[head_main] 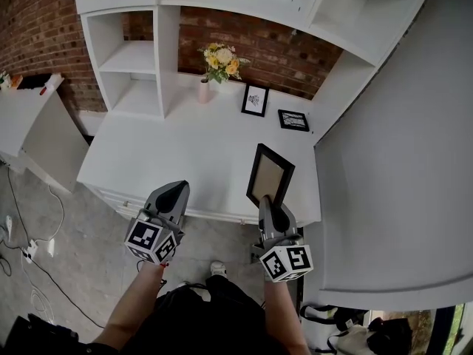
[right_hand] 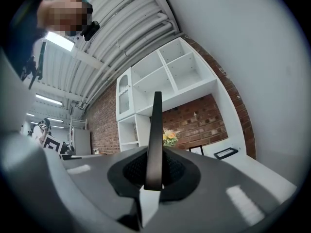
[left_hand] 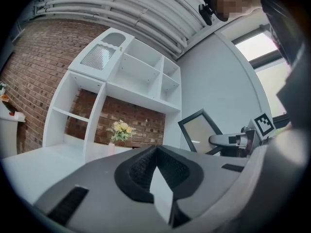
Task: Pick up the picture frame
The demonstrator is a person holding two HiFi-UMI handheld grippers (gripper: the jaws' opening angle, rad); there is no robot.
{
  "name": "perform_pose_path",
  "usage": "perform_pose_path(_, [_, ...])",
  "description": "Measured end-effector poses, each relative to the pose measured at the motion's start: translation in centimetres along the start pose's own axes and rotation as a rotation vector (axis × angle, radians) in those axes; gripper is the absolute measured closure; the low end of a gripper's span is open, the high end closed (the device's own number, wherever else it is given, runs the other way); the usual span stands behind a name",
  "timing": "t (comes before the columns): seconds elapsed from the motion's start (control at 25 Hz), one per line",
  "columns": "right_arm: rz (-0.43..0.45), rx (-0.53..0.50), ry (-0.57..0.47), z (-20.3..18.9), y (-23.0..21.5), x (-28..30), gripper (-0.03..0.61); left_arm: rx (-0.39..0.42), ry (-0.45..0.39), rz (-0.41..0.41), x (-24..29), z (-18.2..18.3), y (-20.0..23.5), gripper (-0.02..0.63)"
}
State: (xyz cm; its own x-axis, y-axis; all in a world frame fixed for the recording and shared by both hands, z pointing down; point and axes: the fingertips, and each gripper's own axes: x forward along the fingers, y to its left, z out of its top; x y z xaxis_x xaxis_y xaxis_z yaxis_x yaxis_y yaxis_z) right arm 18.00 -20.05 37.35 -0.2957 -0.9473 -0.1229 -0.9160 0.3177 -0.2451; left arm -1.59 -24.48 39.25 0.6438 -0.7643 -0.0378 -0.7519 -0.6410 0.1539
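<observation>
A black picture frame (head_main: 270, 174) with a tan back stands tilted above the front edge of the white desk (head_main: 177, 154). My right gripper (head_main: 266, 200) is shut on its lower edge. In the right gripper view the frame (right_hand: 155, 135) shows edge-on between the pads. The left gripper view shows the frame (left_hand: 201, 130) held up by the right gripper (left_hand: 219, 140). My left gripper (head_main: 176, 192) hovers at the desk's front edge, left of the frame and apart from it. Its jaws are shut with nothing between them.
At the back of the desk stand a vase of yellow flowers (head_main: 219, 63) and two small black frames (head_main: 255, 100) (head_main: 293, 120). White shelves (head_main: 133, 58) rise behind, against a brick wall. A white side panel (head_main: 399, 161) is close on the right. Cables (head_main: 29, 251) lie on the floor at left.
</observation>
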Motion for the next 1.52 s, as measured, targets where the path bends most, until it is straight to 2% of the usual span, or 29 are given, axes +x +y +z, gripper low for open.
perform_pose_path(1.52, [-0.037,-0.056,-0.036,1.8,0.3,-0.1,0.555,-0.008,-0.042,-0.025,0.3,1.2,0.2,0.604])
